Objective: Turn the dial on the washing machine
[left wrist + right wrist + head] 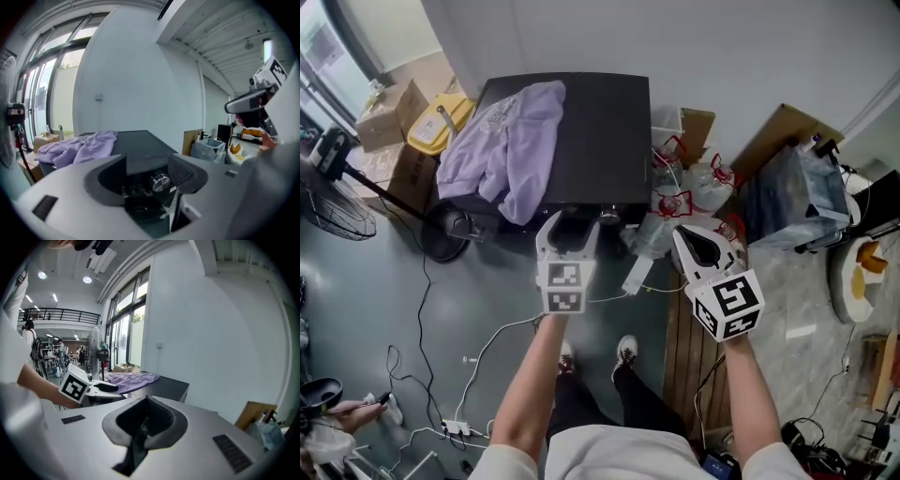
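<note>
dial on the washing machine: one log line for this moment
left gripper open, aimed at dial, not gripping | right gripper shut, empty | purple garment on washing machine

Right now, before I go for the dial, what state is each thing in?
Left gripper: jaws apart, nothing between them.
Right gripper: jaws together, empty.
Dial: untouched, ahead of the left gripper's jaws.
Washing machine: top closed, partly covered.
Purple garment: crumpled, draped over the top's left side.
</note>
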Demonstrator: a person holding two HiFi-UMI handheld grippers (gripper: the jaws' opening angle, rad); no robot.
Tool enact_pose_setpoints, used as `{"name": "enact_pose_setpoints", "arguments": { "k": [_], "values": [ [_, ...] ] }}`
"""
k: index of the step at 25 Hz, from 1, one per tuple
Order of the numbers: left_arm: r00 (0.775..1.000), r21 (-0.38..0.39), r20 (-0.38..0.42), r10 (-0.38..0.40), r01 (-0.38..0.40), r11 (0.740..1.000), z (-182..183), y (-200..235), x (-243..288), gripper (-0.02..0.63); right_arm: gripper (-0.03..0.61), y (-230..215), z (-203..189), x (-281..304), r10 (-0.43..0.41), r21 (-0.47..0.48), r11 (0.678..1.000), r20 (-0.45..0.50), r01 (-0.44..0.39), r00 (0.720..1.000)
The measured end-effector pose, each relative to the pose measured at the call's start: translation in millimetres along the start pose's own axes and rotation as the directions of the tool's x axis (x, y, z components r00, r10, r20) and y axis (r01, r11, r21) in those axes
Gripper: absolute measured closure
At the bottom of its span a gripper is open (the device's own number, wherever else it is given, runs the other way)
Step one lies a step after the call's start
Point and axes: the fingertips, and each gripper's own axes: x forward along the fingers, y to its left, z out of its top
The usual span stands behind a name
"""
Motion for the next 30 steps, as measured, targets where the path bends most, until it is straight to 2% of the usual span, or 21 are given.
{"name": "enact_pose_setpoints", "arguments": {
  "k": [4,7,10,21,30],
  "values": [
    [0.997,-0.047,-0.064,0.045,-0.048,0.998,-40,-13,32,0.324,0.565,-4,-22,-3,0.012,0.012,1.000,-0.022,-0.012,1.000],
    [0.989,-0.046,-0.130,0.067,-0.074,0.996,-70,-25,50,0.318,0.565,-10,-37,-3,0.004,0.042,0.999,-0.032,-0.003,0.999],
    [0.984,-0.043,-0.154,0.085,-0.093,0.995,-88,-35,65,0.315,0.565,-14,-47,0,0.005,0.058,0.998,-0.032,-0.003,0.999],
    [0.982,-0.064,-0.173,0.080,-0.092,0.994,-108,-54,110,0.296,0.565,-27,-86,13,0.017,0.084,0.996,-0.068,-0.011,0.998],
    [0.968,-0.081,-0.157,0.196,-0.211,0.974,-114,-41,119,0.303,0.565,-33,-111,8,0.020,0.091,0.996,-0.107,-0.010,0.994]
  ]
}}
